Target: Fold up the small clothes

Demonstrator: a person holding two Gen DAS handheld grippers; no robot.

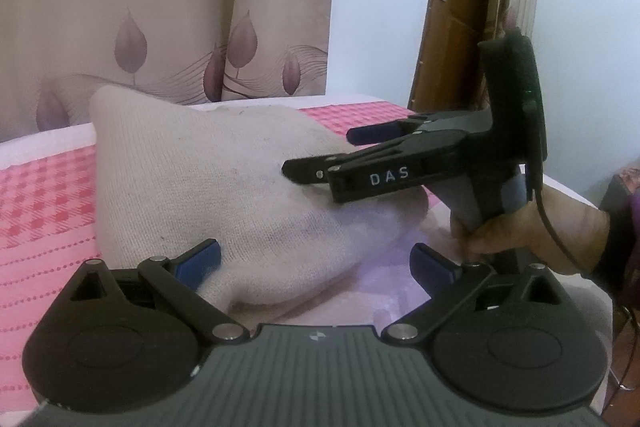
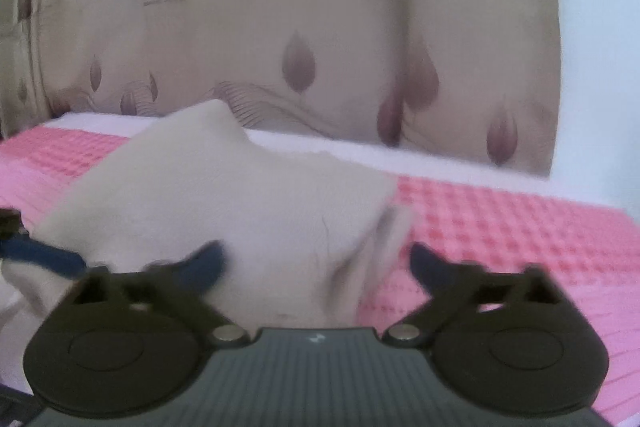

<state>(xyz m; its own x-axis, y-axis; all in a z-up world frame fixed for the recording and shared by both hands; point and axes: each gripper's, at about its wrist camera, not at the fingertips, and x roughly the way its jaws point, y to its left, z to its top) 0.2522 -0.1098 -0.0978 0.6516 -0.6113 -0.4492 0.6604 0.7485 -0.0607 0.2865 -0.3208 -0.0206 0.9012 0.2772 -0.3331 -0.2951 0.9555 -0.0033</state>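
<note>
Garment bunched, both jaws seemingly apart

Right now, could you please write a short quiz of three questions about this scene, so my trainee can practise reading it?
1. True or false: the left gripper is shut on the beige knit garment.
2. The garment lies on which cloth? A) pink checked cloth B) green striped cloth C) bare wood
3. Fill in: the white letters on the right gripper, seen from the left wrist camera, read ___.

Key:
1. False. Its fingers stand wide apart with the garment between them, not clamped.
2. A.
3. DAS.
</note>
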